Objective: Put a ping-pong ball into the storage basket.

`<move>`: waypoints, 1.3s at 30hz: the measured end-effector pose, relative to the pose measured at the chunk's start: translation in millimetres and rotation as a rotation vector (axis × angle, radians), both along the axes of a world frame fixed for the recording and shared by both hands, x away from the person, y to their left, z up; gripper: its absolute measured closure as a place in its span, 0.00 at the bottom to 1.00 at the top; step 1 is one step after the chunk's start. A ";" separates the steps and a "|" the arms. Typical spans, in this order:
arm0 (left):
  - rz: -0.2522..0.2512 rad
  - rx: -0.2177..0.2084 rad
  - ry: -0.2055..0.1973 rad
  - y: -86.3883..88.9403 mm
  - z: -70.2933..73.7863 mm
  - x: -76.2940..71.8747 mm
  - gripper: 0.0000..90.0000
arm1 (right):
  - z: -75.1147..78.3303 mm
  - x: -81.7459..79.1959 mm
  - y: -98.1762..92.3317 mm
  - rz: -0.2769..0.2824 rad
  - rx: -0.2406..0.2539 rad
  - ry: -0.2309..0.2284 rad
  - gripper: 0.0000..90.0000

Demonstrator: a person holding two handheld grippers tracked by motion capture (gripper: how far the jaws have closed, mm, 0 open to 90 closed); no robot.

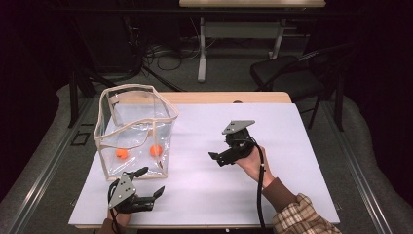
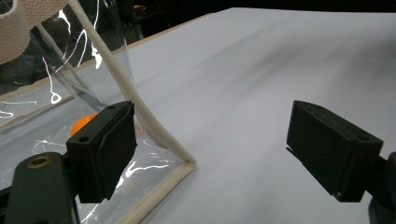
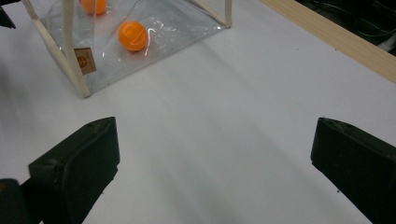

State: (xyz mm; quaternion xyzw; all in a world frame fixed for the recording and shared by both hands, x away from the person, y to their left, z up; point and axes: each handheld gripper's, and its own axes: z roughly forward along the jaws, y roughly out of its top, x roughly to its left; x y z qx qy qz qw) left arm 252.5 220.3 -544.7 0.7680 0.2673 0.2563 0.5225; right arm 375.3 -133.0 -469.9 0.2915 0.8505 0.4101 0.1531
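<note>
A clear plastic bag (image 1: 136,127) with beige trim stands open on the left of the white table cover (image 1: 272,146). Two orange balls (image 1: 122,153) (image 1: 156,150) lie on its floor. My left gripper (image 1: 152,182) is open just in front of the bag's near right corner, nothing between its fingers. In the left gripper view the gripper (image 2: 212,149) has that corner of the bag (image 2: 184,165) between its jaws, untouched, with one ball (image 2: 81,123) behind the left jaw. My right gripper (image 1: 217,159) is open mid-table, pointing left at the bag. In its own view the gripper (image 3: 210,168) faces both balls (image 3: 133,36) (image 3: 93,5) through the bag's wall (image 3: 74,70).
The table's wooden edge (image 1: 219,97) shows beyond the white cover. A black chair (image 1: 287,73) stands behind the table at the right, and a second table's legs (image 1: 202,48) and floor cables (image 1: 165,53) lie farther back. A small brown label (image 3: 85,60) hangs on the bag's trim.
</note>
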 end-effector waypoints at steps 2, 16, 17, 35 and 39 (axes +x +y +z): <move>0.000 0.000 0.000 0.0 0.0 0.0 0.18 | 0.0 0.0 0.0 0.000 0.000 0.000 0.01; 0.001 -0.001 0.000 -0.4 -0.2 0.4 0.18 | -14.2 -21.4 -25.5 -0.023 -0.037 0.015 0.01; 0.001 -0.001 0.001 -0.5 -0.2 0.4 0.18 | -15.3 -23.0 -26.6 -0.027 -0.043 0.013 0.01; 0.002 -0.001 0.001 -0.9 -0.3 0.6 0.18 | -36.0 -50.6 -50.9 -0.066 -0.048 -0.008 0.01; 0.003 -0.001 0.001 -0.9 -0.3 0.6 0.18 | -40.3 -56.3 -56.2 -0.073 -0.048 -0.013 0.01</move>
